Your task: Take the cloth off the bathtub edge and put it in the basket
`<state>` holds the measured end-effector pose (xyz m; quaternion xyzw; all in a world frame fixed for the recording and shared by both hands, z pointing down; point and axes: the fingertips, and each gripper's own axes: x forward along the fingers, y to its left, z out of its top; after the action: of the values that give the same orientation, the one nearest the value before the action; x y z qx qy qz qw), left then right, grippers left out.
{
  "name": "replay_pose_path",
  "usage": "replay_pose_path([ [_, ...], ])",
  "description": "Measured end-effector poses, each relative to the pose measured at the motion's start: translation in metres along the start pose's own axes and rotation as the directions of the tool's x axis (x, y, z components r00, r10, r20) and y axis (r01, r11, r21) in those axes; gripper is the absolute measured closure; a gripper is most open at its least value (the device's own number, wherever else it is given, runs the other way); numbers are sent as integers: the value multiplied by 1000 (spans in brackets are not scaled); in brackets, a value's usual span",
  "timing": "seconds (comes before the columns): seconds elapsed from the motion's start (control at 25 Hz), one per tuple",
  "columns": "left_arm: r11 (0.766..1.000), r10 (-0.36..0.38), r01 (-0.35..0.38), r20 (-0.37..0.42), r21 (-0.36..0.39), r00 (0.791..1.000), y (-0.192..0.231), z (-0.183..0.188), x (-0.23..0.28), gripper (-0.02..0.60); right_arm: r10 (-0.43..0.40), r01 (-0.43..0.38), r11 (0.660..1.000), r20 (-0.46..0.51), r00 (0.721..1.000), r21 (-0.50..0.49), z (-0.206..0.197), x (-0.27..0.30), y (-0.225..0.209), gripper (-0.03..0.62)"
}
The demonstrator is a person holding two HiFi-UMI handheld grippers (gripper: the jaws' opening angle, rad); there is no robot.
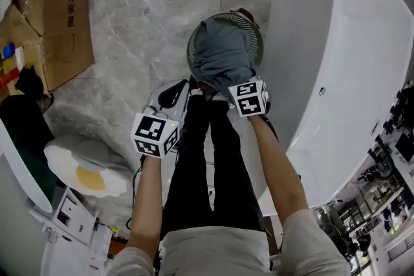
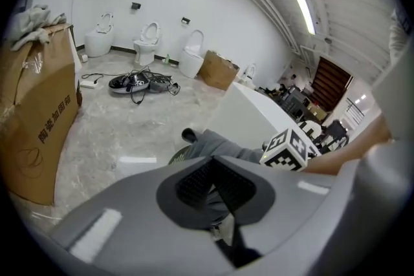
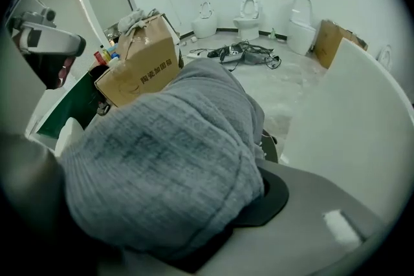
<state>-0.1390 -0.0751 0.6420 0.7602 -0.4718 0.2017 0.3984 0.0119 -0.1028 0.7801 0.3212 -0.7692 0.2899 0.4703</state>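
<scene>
The grey knitted cloth (image 1: 223, 55) lies bunched over the round dark wire basket (image 1: 257, 35), which stands on the marble floor beside the white bathtub (image 1: 336, 61). My right gripper (image 1: 218, 87) is shut on the cloth at the near rim. In the right gripper view the cloth (image 3: 168, 165) bulges over the jaws and hides most of them, leaving one black pad (image 3: 275, 197) showing. My left gripper (image 1: 181, 92) hangs just left of the basket, apart from the cloth. Its black pads (image 2: 194, 181) meet with nothing between them. Beyond them are the cloth (image 2: 220, 145) and the basket (image 2: 178, 155).
A cardboard box (image 1: 55, 10) stands at the far left. An egg-shaped mat (image 1: 84, 168) lies near my left side. The person's black trouser legs (image 1: 207, 165) reach to the basket. Toilets (image 2: 147, 42) and a tangle of cables (image 2: 139, 82) sit by the far wall.
</scene>
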Motion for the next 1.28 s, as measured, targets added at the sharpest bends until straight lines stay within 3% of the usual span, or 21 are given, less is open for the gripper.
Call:
replay_pose_path([
  [0.16,999,37,-38,-20,-38,999,15,-13,9,525,1,-2,1000,-54,999,-13,-10,37,-11,375],
  [0.36,996,32,-33,-6,-86,999,19,-23,19,525,-5,5,1000,-115,993,0,-34,92,-20,375],
  [0.64,998,6,-10,-63,-60,998,2,-39,28,524,8,15,995,-218,976,100,-63,125,-21,372],
  [0.88,1000,12,-13,-93,-6,996,5,-27,32,523,43,-1,978,-196,980,210,-56,126,-16,352],
  [1.08,1000,-6,4,-62,-30,998,7,-7,42,524,14,26,964,-147,989,266,-46,112,-26,339],
  [1.28,999,-35,34,-75,-9,997,0,-8,46,524,14,14,965,-104,995,262,-32,94,-29,338],
])
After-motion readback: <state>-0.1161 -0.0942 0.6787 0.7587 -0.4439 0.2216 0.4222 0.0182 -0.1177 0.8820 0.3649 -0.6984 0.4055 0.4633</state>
